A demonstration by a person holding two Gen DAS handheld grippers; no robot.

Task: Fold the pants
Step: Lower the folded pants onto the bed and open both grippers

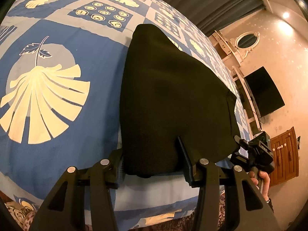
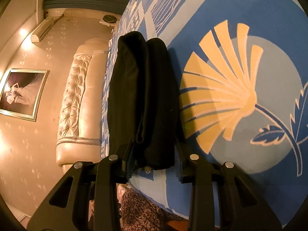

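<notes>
Black pants lie folded in layers on a blue and cream patterned bedspread. My left gripper is open, its two fingers standing either side of the near end of the pants. The right gripper also shows in the left wrist view at the pants' right corner, held by a hand. In the right wrist view the pants show as a thick stacked bundle seen edge-on. My right gripper is open, its fingers standing either side of the bundle's near end.
The bedspread runs to the bed's near edge with a patterned cover below. A padded headboard, framed picture, wall TV and wooden cabinet stand around the bed.
</notes>
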